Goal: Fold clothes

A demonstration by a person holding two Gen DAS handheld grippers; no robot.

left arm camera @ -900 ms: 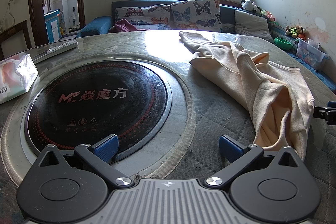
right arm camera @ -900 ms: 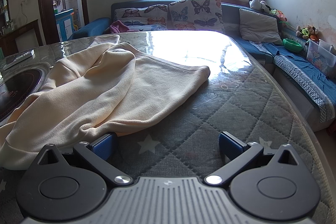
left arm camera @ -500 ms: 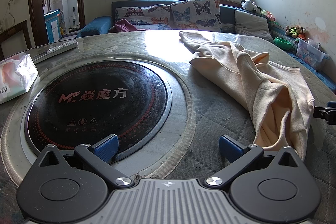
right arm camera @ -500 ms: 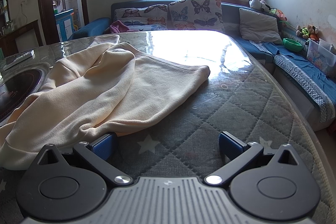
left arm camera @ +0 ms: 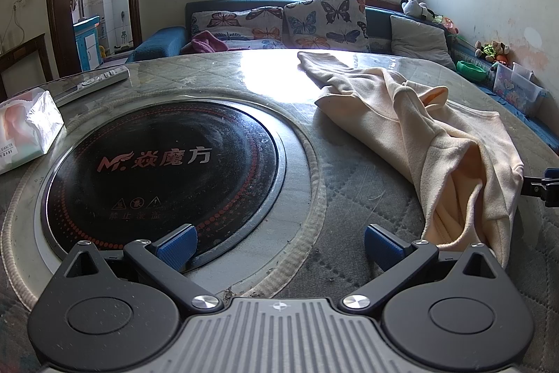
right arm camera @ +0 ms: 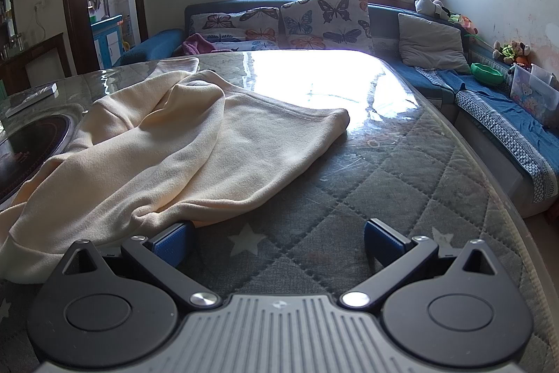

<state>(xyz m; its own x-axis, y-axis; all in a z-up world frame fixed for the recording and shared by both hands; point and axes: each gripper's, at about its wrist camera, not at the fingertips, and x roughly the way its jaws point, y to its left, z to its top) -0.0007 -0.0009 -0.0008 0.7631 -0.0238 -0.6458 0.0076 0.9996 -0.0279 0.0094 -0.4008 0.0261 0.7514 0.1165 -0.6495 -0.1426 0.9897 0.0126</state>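
A cream sweatshirt (left arm camera: 436,128) lies rumpled on the round glass-topped table (left arm camera: 367,184), right of the black hotplate. In the right wrist view the sweatshirt (right arm camera: 195,156) spreads across the left half, its near edge lying over my left finger. My left gripper (left arm camera: 277,243) is open and empty, low over the table by the hotplate rim, its right finger near the sweatshirt's hem. My right gripper (right arm camera: 277,240) is open and empty over the quilted cloth; it also shows at the right edge of the left wrist view (left arm camera: 543,186).
A black round hotplate (left arm camera: 160,170) is set in the table's middle. A tissue pack (left arm camera: 24,131) and a remote (left arm camera: 94,83) lie at the left. A sofa with butterfly cushions (right arm camera: 314,20) and a toy bin (right arm camera: 534,93) stand beyond the table edge.
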